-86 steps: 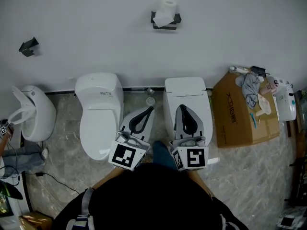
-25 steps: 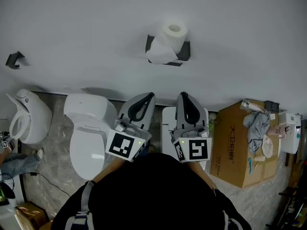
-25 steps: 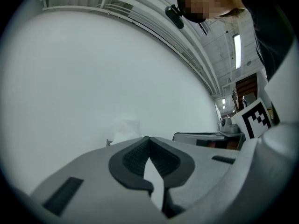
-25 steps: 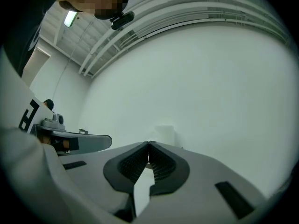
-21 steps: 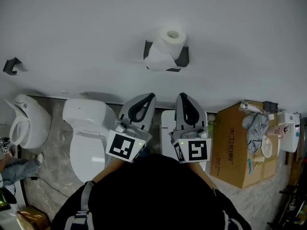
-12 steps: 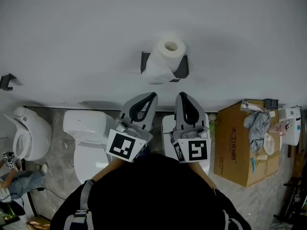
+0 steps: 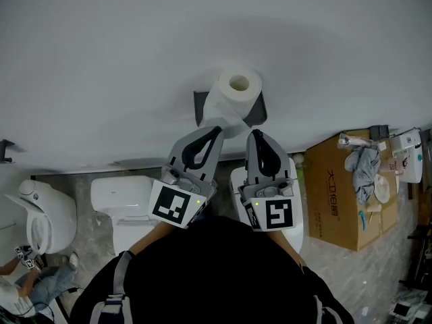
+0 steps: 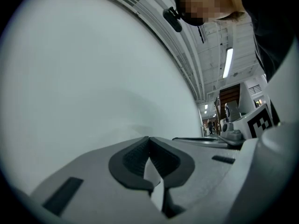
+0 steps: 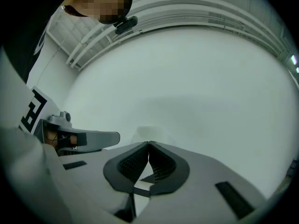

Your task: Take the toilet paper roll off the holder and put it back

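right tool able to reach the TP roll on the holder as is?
Probably yes. The right tool sits close to the toilet paper roll on its wall holder, with nothing between them. Its jaws are shut, though, so they would have to open before taking the roll.

Wall [image 7: 101,39]: bare and open across the upper frame, left and right of centre.
Roll [image 7: 233,94] on dark holder [image 7: 200,108], centre: juts from the wall, just above the tips of left gripper [image 7: 214,131] and right gripper [image 7: 255,136]; narrow gap between the two.
Lower frame: toilet [image 7: 121,198] left, second toilet [image 7: 235,184] centre, cardboard box [image 7: 334,194] right, topped with clutter [image 7: 364,164]; narrow strips of floor [image 7: 378,262] between.
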`<state>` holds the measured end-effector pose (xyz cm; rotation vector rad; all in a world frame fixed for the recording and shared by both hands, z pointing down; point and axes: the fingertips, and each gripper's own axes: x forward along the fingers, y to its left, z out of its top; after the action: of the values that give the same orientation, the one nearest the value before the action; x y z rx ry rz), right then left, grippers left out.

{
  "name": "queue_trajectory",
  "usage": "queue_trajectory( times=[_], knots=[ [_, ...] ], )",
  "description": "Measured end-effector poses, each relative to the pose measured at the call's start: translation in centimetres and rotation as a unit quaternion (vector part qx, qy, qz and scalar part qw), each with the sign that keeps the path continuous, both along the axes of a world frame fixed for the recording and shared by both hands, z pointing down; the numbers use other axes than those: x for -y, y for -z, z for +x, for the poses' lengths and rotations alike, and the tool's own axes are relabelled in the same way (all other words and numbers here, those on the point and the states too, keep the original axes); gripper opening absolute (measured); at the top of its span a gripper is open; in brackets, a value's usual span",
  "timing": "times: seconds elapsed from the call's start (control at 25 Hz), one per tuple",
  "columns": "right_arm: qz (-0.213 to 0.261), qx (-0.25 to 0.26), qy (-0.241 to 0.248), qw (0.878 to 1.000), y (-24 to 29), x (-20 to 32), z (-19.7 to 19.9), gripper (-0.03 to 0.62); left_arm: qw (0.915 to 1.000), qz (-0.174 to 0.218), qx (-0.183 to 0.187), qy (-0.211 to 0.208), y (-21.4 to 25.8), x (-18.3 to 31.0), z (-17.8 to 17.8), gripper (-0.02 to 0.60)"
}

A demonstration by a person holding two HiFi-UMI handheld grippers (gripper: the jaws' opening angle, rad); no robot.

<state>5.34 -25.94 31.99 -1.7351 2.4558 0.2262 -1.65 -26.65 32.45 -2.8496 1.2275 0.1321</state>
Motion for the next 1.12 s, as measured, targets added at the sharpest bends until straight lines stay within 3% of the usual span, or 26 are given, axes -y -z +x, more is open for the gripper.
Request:
queue_trajectory(
  times=[0.36,0.56,0.76,1.12],
  knots=[
    [0.008,-0.006,-0.044,0.999,0.6,0.7,0.2,0.023,0.9989,-0.016,0.018,-0.040,0.3,1.1,-0.1,0.019],
    [0.008,-0.011,-0.043,0.999,0.9,1.0,0.3,0.023,0.9981,-0.031,0.020,-0.050,0.7,1.8,0.4,0.148],
    [0.004,-0.012,-0.029,0.999,1.5,2.5,1.4,0.023,0.9984,-0.013,0.022,-0.050,1.7,3.6,1.9,0.252],
    [0.006,-0.010,-0.015,1.000,1.6,2.8,0.9,0.023,0.9977,-0.048,0.033,-0.035,1.3,4.0,1.9,0.335]
  ],
)
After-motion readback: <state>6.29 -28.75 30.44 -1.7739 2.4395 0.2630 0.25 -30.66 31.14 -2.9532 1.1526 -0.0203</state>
